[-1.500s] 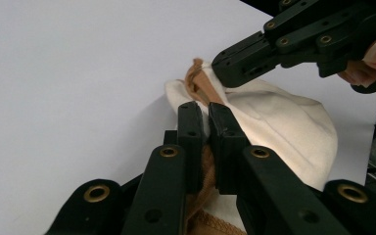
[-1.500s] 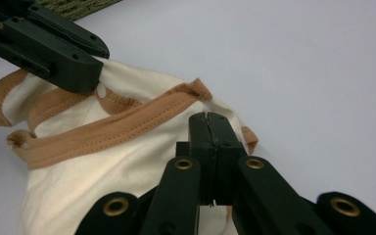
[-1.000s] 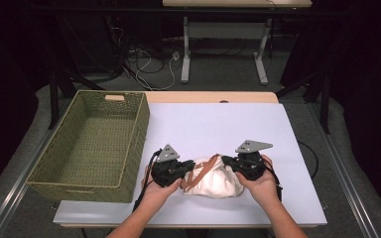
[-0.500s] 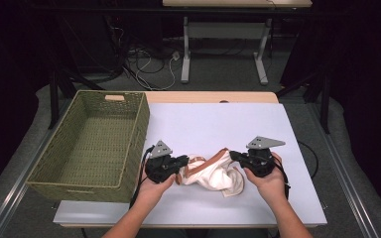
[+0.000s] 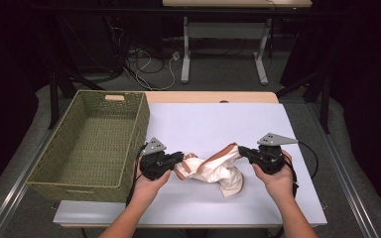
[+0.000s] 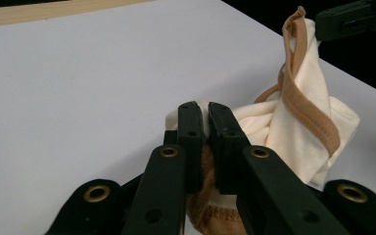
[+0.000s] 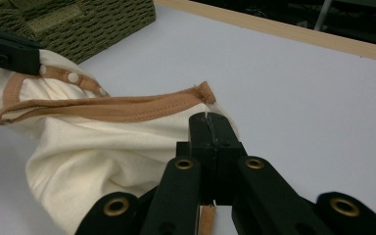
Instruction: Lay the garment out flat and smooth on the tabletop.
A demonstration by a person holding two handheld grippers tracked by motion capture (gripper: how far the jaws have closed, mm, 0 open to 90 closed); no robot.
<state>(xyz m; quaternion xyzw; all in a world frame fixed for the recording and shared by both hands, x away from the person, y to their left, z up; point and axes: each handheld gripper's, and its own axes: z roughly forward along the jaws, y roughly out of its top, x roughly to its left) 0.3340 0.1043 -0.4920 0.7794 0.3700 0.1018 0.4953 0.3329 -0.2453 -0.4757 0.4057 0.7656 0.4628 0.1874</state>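
A cream garment with tan trim [image 5: 213, 168] hangs stretched between my two grippers above the white table top [image 5: 213, 124]. My left gripper [image 5: 178, 158] is shut on its left end, where small white snaps show [image 7: 72, 77]. In the left gripper view the jaws [image 6: 201, 113] pinch cream cloth [image 6: 293, 122] with tan edging. My right gripper [image 5: 241, 150] is shut on the right end, at the tan trim [image 7: 127, 108]; in its own view the jaws [image 7: 210, 122] are pressed together on the cloth. The garment's lower part sags onto the table.
A green woven basket [image 5: 92, 144] stands empty at the table's left, close to my left hand. A wooden strip [image 5: 213, 96] borders the table's far edge. Cables and a table frame [image 5: 223, 44] lie on the floor beyond.
Both grippers have moved apart, the right one farther right and the left slightly left. The garment, bunched between them before, is now pulled out into a longer band.
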